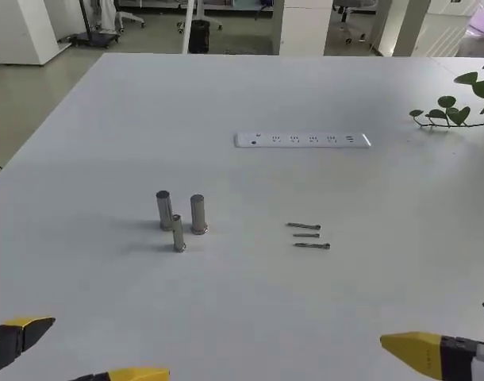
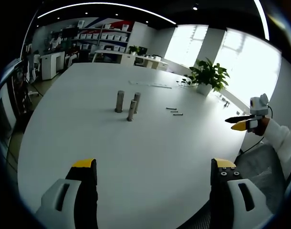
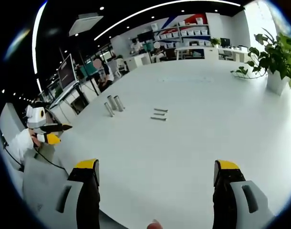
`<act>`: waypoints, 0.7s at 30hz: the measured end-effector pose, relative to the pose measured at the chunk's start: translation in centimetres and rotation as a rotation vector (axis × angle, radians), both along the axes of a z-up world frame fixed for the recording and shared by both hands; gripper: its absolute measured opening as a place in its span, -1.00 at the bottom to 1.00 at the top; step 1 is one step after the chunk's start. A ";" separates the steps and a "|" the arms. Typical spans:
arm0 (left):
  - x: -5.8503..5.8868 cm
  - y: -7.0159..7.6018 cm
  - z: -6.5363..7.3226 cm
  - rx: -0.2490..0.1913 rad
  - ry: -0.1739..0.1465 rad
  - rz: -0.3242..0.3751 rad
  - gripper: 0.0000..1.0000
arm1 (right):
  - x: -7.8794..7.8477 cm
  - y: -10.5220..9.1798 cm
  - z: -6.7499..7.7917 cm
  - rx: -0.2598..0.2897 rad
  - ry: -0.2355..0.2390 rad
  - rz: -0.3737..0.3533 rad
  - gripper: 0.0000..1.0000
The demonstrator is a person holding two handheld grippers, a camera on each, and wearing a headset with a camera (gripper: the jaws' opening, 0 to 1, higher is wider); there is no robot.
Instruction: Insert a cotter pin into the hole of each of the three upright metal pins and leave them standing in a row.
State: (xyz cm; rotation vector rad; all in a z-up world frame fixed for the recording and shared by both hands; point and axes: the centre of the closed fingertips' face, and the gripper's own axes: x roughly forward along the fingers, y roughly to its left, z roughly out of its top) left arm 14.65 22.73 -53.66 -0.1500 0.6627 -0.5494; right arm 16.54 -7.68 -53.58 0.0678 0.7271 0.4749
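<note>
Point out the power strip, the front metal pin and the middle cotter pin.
power strip (image 1: 303,140), head view, centre of top face.
front metal pin (image 1: 178,233), head view, mid-shaft.
middle cotter pin (image 1: 306,235), head view, mid-length.

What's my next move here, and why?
Probably move the right gripper forward to the nearest cotter pin and grip it: its jaws stand open and empty, and all three cotter pins lie flat, apart from the upright pins.
</note>
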 end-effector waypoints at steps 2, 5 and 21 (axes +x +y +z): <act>0.0 -0.1 -0.1 0.002 0.002 -0.005 0.99 | 0.1 0.0 0.0 -0.003 0.000 0.003 0.97; 0.1 -0.2 -0.2 0.002 0.007 -0.008 0.99 | 0.2 0.1 0.0 -0.007 0.000 0.006 0.97; -0.2 -0.6 -0.6 0.011 0.026 -0.025 0.95 | 0.1 0.4 -0.5 -0.004 0.014 0.019 0.97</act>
